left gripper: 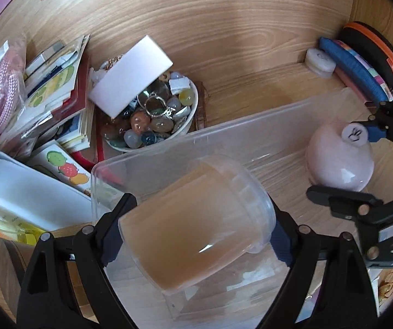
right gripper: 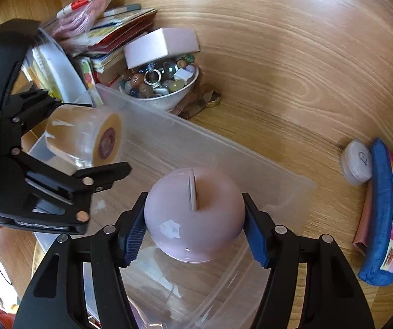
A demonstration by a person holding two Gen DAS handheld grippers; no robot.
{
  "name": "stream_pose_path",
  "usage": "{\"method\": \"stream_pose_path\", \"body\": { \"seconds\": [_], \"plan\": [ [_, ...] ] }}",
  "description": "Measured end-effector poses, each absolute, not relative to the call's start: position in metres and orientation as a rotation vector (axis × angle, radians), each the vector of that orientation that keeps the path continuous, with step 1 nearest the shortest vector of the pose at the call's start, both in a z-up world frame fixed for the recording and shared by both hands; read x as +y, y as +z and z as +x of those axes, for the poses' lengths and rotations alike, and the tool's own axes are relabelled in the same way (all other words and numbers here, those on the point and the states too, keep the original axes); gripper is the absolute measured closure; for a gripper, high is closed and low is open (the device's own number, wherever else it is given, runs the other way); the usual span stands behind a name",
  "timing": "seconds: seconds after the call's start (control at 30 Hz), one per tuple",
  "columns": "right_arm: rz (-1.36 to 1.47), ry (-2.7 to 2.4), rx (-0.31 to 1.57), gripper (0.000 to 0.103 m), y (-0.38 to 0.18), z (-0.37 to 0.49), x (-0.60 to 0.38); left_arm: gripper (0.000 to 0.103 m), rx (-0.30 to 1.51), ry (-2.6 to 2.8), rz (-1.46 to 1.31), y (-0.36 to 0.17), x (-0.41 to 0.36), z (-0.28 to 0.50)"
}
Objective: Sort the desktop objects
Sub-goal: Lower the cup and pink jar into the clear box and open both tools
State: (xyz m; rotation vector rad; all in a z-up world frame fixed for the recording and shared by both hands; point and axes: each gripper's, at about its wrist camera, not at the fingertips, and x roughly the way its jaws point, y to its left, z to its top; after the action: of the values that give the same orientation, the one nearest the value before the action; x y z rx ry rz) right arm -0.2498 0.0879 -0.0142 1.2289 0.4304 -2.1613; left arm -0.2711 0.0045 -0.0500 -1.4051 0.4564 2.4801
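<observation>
Showing clear plastic bin [left gripper: 251, 126] on wooden desk [left gripper: 210, 27]. Left gripper [left gripper: 196, 235] clamped on tan lidded tub [left gripper: 196, 219], held tilted over bin. Right gripper [right gripper: 193, 233] clamped on pink round jar [right gripper: 193, 213] over bin. Bowl of stones [left gripper: 152, 120] beside bin.

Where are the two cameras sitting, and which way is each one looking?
Left wrist: sits on the left tool, looking forward and down past its black fingers at the jar it grips, over the clear bin; the right tool shows at the right edge.
Right wrist: sits on the right tool, looking forward and down at the pink pot between its blue pads, over the bin; the left tool shows at left.
Both see: bin, jar, pot, bowl of stones, wooden desk.
</observation>
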Motion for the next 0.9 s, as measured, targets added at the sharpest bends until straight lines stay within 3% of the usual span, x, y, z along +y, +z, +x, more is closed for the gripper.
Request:
{"method": "stream_pose_path", "body": {
  "seconds": [0.43, 0.9],
  "plan": [
    [1.272, -2.099, 0.574, 0.043, -0.019, -0.247, 0.076, 0.015, 0.482, 2.387, -1.534, -0.065, 0.013, -0.290],
    [1.270, -2.099, 0.592, 0.042, -0.009, -0.243, 0.078, 0.013, 0.613, 2.356, -1.542, -0.071, 0.026, -0.293]
  ]
}}
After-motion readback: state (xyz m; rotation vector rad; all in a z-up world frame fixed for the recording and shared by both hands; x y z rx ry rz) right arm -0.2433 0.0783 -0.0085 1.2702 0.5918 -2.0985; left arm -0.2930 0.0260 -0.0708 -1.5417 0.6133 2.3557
